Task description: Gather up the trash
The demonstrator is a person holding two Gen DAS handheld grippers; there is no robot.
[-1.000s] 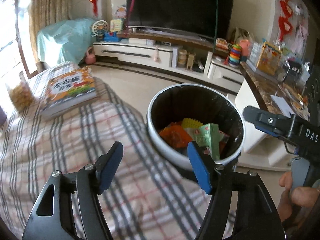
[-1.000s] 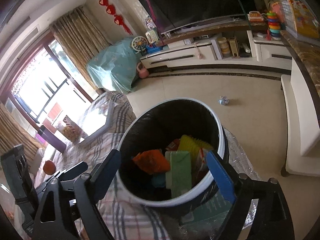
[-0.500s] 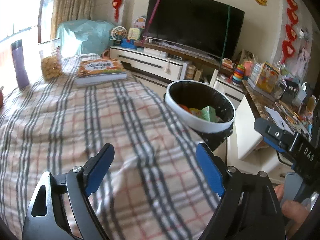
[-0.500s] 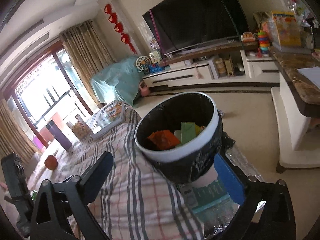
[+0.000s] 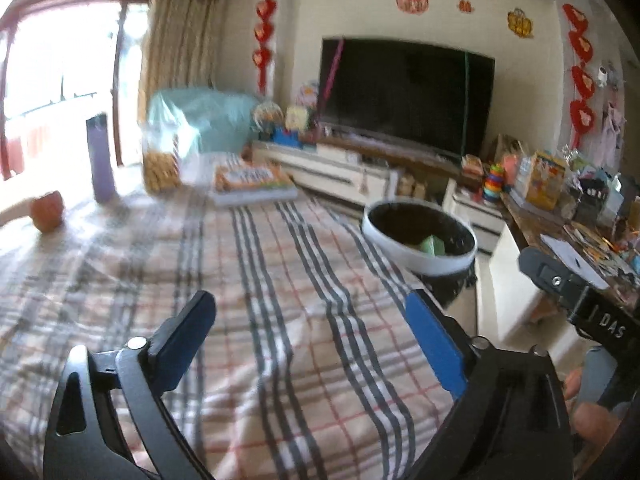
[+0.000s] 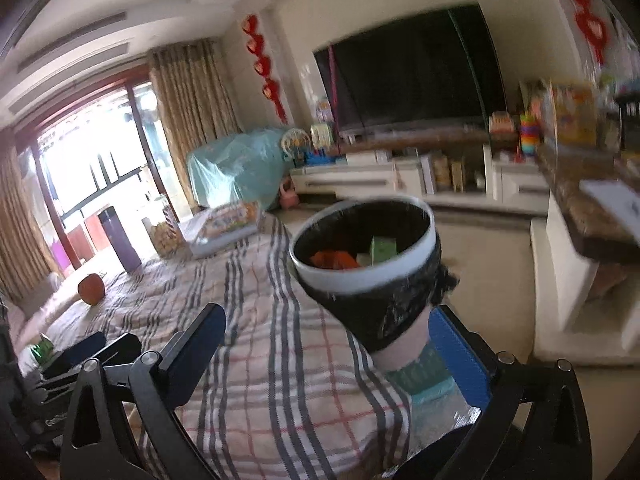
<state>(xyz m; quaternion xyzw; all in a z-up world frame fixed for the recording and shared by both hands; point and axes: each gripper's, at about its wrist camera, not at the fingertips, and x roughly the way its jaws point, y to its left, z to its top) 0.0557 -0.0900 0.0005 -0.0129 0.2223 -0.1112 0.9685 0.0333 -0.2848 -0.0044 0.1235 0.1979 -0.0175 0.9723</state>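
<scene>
The white-rimmed trash bin with a black liner stands off the table's right edge. It holds a green carton and an orange wrapper. My left gripper hovers over the plaid tablecloth, well short of the bin; its jaws are opening and nothing is between them. My right gripper stands open and empty just in front of the bin, whose bagged side shows between the fingers without touching the pads. A small green scrap lies at the table's near left.
A book, a snack jar, a purple bottle and an orange fruit sit at the table's far end. A cluttered counter runs along the right. TV cabinet behind.
Both grippers have drawn back from over the bin, which now looks smaller and farther. Their jaws have spread wider. More of the table and its far objects came into sight.
</scene>
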